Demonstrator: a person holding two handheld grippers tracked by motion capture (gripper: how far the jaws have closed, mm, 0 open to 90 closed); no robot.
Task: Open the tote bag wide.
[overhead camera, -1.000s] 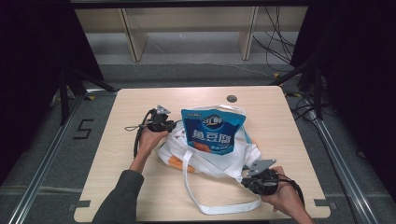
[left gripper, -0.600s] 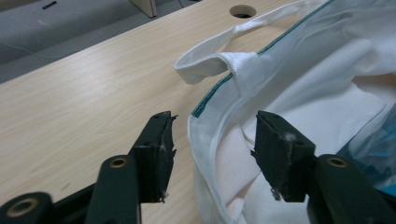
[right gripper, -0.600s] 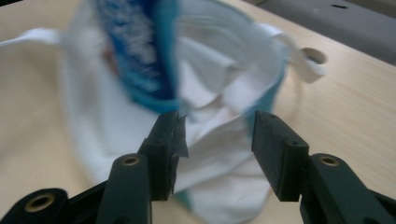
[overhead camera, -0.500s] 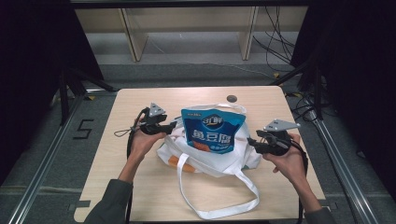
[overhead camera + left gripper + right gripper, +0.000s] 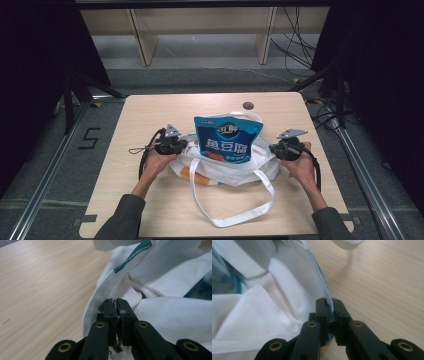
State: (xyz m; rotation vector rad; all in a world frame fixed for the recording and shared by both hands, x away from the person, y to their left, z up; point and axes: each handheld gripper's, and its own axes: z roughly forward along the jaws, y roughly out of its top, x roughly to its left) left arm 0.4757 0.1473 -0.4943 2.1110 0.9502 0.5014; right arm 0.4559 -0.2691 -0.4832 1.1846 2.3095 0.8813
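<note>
Both grippers have just been closing, and each now pinches the rim of the white cloth tote bag that lies in the middle of the wooden table: the left gripper nips a fold of the hem on the bag's left side, the right gripper clamps the blue-edged rim on the opposite side. A tall blue snack pouch stands half out of the bag's mouth. My worry is the thin bite: only an edge of fabric sits between each pair of pads, so a hard outward pull could let the hem slip free on one side, and the bag would sag and tip the pouch over. Its long handle loop trails toward the table's near edge and could snag a sleeve. From the high view you get the pouch, the loop and both hands at once; the two gripper views give what that misses, namely how little cloth each grip actually holds.
</note>
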